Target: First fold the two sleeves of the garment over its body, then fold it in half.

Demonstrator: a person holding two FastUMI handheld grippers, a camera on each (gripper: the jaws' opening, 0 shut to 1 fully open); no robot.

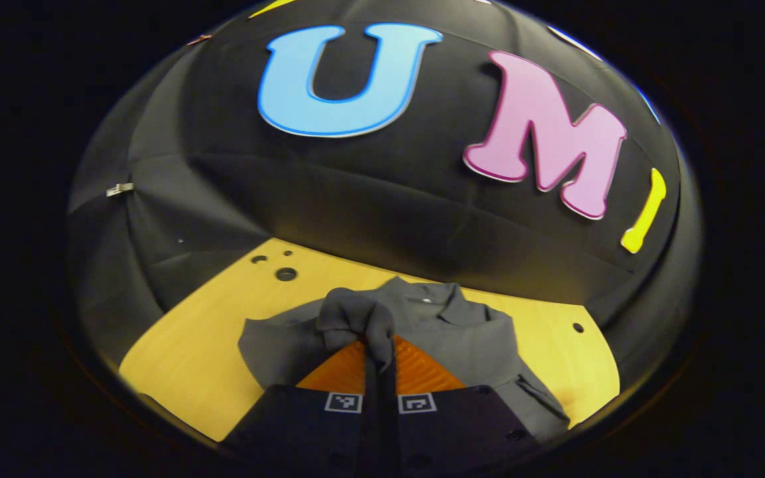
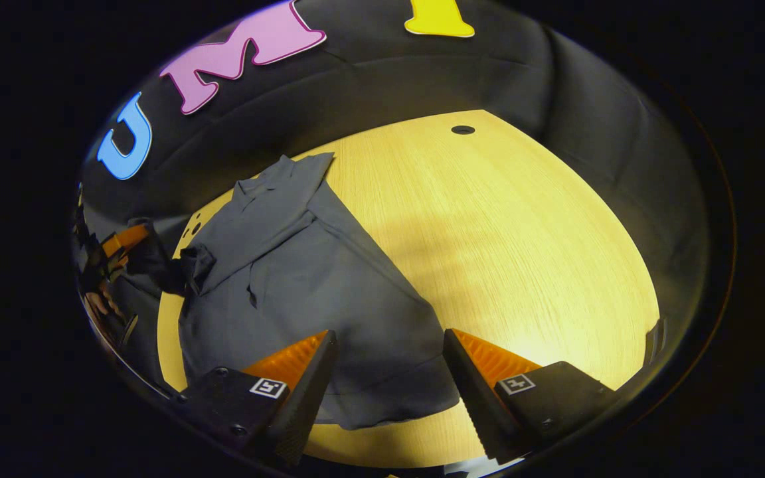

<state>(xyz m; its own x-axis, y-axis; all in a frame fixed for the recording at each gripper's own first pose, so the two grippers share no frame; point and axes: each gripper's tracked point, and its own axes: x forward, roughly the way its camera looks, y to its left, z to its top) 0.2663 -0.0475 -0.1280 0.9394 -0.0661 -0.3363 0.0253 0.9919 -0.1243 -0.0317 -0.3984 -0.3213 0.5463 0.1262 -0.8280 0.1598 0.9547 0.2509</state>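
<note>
In the left gripper view, I had the left tongs (image 1: 380,358) pressed together on a bunched fold of the garment's sleeve (image 1: 356,318), the cloth rising in a crumpled peak just above the fingers (image 1: 416,372). The garment (image 1: 462,332), a grey shirt with a collar, lay spread on the wooden counter (image 1: 210,345), collar toward the booth's black wall. The pinched sleeve was lifted off the wood and sat over the shirt's body, near the collar. A few round holes (image 1: 285,273) showed in the counter near its far left corner.

In the right gripper view, my right tongs (image 2: 389,358) stood spread wide, pinching nothing, with the shirt's lower hem (image 2: 382,392) lying flat on the counter (image 2: 502,239) between the 2 fingers (image 2: 303,372). The shirt (image 2: 316,285) stretched away from the tongs toward the wall, its collar (image 2: 256,189) at the far end and 1 sleeve (image 2: 306,169) spread flat beside the collar. At the far left edge I could see the left tongs (image 2: 186,269) gripping the other sleeve, which was pulled up into a dark fold above the shirt's side, with a hand (image 2: 100,302) behind them. The right half of the counter was well lit, with 1 round hole (image 2: 463,129) near its far edge.
</note>
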